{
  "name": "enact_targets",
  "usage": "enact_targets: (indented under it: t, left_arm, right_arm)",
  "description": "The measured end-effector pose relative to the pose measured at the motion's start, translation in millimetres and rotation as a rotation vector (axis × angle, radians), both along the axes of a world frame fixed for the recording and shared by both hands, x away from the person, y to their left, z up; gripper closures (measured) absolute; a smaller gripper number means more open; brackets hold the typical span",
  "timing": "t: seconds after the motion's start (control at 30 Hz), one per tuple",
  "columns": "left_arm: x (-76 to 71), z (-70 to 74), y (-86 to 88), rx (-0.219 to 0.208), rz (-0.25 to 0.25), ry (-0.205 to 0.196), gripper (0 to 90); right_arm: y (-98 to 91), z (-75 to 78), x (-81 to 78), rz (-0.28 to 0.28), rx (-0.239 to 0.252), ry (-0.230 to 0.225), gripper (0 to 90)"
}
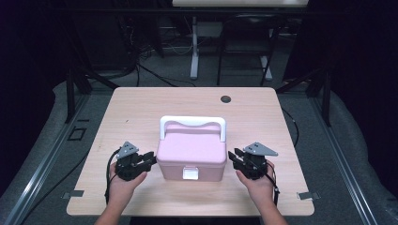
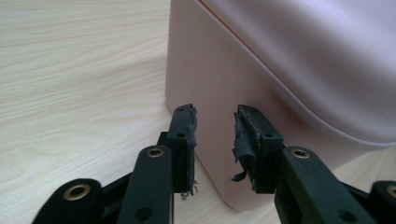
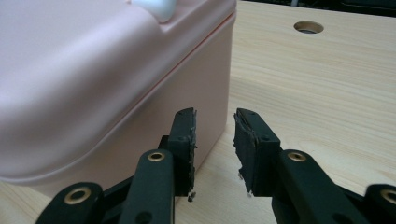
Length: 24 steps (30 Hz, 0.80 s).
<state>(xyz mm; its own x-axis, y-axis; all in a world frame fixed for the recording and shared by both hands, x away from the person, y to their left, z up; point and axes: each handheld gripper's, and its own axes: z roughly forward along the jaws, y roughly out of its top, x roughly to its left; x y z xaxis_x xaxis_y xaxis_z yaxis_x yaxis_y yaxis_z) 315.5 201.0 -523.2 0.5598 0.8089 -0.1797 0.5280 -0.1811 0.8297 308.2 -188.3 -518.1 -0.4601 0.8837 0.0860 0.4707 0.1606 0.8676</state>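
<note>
A pink lidded box (image 1: 191, 152) with a white handle (image 1: 192, 123) and a white front latch (image 1: 190, 174) sits shut at the middle of the wooden table (image 1: 141, 108). My left gripper (image 1: 151, 158) is held low against the box's left side, pointing at it. My right gripper (image 1: 233, 156) mirrors it at the box's right side. In the left gripper view the gripper (image 2: 215, 135) has its jaws apart with nothing between them, and the box wall (image 2: 299, 60) is just ahead. In the right gripper view the gripper (image 3: 214, 135) is likewise open beside the box's corner (image 3: 84, 70).
A round cable hole (image 1: 225, 99) lies in the table behind the box, also visible as a cable hole (image 3: 308, 27) in the right gripper view. Dark stands, cables and a white desk leg (image 1: 194, 51) stand on the floor beyond the table.
</note>
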Motion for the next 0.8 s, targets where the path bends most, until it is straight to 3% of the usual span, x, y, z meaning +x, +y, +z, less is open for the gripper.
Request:
enact_targets:
  t: [0.27, 0.4, 0.6, 0.7, 0.8]
  left_arm:
    - [-6.0, 0.8, 2.3, -0.033, -0.001, -0.001, 68.5]
    - [-9.5, 3.1, 1.9, -0.051, -0.001, 0.009, 71.5]
    - [-10.2, 7.4, -3.6, -0.033, -0.012, 0.012, 82.8]
    - [-10.2, 8.3, -5.2, -0.037, -0.019, 0.023, 87.7]
    - [-12.1, 10.9, -7.4, -0.006, -0.029, 0.021, 89.3]
  right_arm:
    - [6.9, -4.2, 3.6, 0.025, -0.001, 0.014, 72.3]
    - [5.5, -5.3, 4.0, 0.046, 0.034, 0.031, 78.5]
    - [12.3, -3.8, 0.7, 0.044, 0.006, 0.02, 89.0]
    - [16.4, -1.2, 0.1, 0.028, -0.022, 0.025, 89.7]
    - [15.6, -0.1, 1.7, 0.022, 0.001, 0.055, 89.9]
